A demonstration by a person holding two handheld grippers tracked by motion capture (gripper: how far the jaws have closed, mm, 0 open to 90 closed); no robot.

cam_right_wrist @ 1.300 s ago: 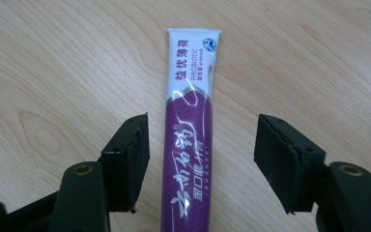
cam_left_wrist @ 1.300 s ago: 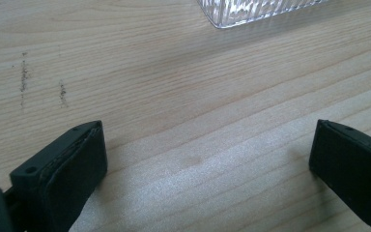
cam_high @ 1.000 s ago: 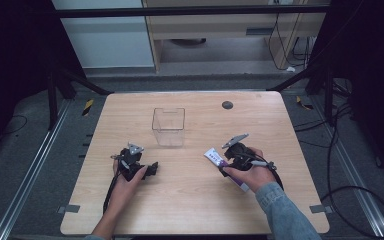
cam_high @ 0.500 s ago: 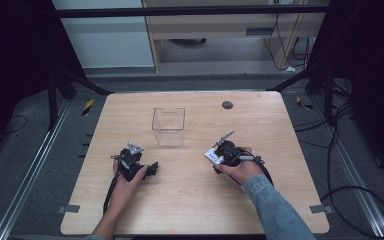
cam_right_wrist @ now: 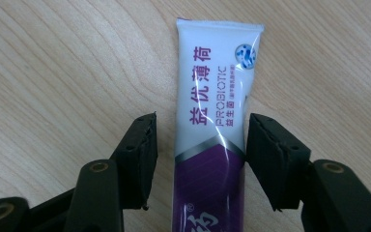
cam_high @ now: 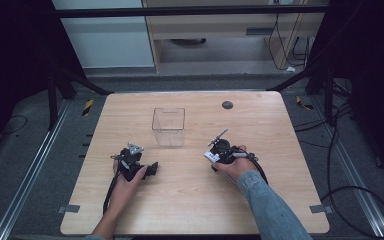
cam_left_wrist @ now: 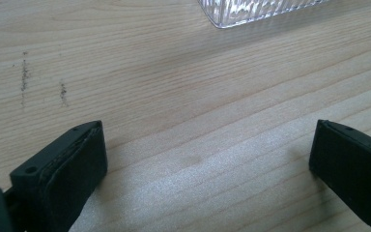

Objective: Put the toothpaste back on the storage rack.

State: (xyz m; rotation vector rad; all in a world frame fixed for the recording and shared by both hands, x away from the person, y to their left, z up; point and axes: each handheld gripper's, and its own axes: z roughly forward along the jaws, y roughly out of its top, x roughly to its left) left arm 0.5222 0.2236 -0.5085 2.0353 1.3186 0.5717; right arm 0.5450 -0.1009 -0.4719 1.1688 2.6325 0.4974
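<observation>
A white and purple toothpaste tube (cam_right_wrist: 217, 121) lies flat on the wooden table (cam_high: 280, 190); in the high view the tube (cam_high: 210, 156) is right of centre. My right gripper (cam_right_wrist: 200, 125) straddles it and its jaws have just been closing. A gap remains at the left pad (cam_right_wrist: 142, 154), while the right pad sits close against the tube's edge. In the high view the right gripper (cam_high: 220, 150) rests low on the table in a hand. My left gripper (cam_left_wrist: 207, 140) stands wide open over bare wood, at the table's left (cam_high: 152, 167).
A clear plastic box (cam_high: 169, 126) stands upright at the table's middle back; its ribbed base (cam_left_wrist: 251, 12) edges into the left gripper view. A small dark round disc (cam_high: 227, 105) sits near the far edge. Cables trail from both grippers.
The right hand has slid left and lower, over the tube's near end. The left hand has not moved.
</observation>
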